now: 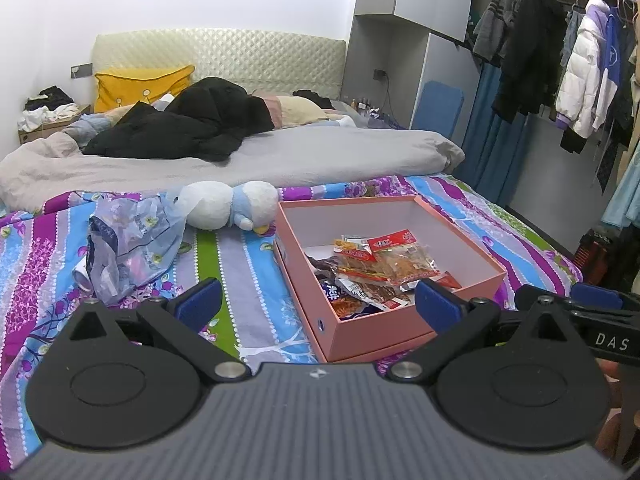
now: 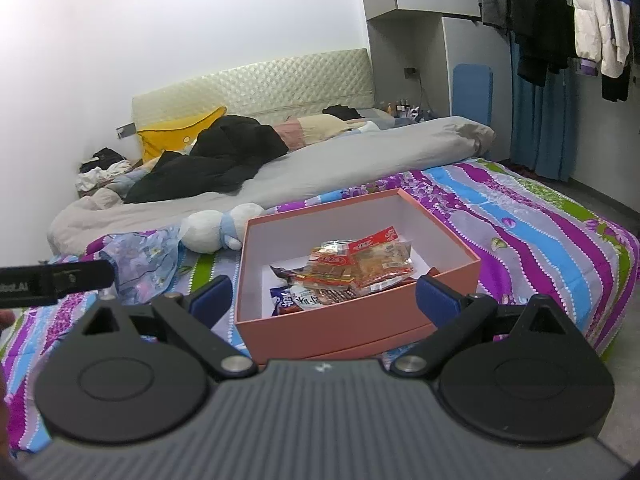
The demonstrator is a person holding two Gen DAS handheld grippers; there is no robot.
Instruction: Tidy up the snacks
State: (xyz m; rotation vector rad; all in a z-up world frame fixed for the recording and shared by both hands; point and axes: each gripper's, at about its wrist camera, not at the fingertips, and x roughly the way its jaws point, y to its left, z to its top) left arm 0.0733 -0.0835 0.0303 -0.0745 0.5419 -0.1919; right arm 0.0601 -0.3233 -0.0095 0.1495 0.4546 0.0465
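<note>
- Your left gripper (image 1: 318, 303) is spread wide, both blue pads clear of everything, nothing between them.
- It hangs above the striped bedsheet (image 1: 224, 264), at the near-left corner of the pink box (image 1: 384, 322); its right pad (image 1: 436, 305) overlaps the box's near wall in that view, contact not readable.
- Your right gripper (image 2: 323, 299) is also spread wide and carries nothing.
- It sits square in front of the box's near wall (image 2: 340, 330), 1 pad on each side of the box's width in the right wrist view.
- Snack packets (image 2: 352, 272) are all inside the box, piled loose toward its near side: red-and-orange packs on top, a dark blue pack (image 2: 282, 300) at the near-left of the pile.
- The far half of the box floor shows bare white.
- The box lies on the sheet near the bed's foot, open top, no lid on it.
- Crumpled pale plastic bag (image 1: 128, 240) lies on the sheet left of the box, well apart from it.
- White and blue plush toy (image 1: 230, 210) lies just beyond the box's far-left corner, beside the bag.
- Grey duvet (image 1: 280, 156) and black clothing (image 1: 188, 126) cover the far part of the bed.
- In the left wrist view, the right gripper's arm shows at the right edge.
</note>
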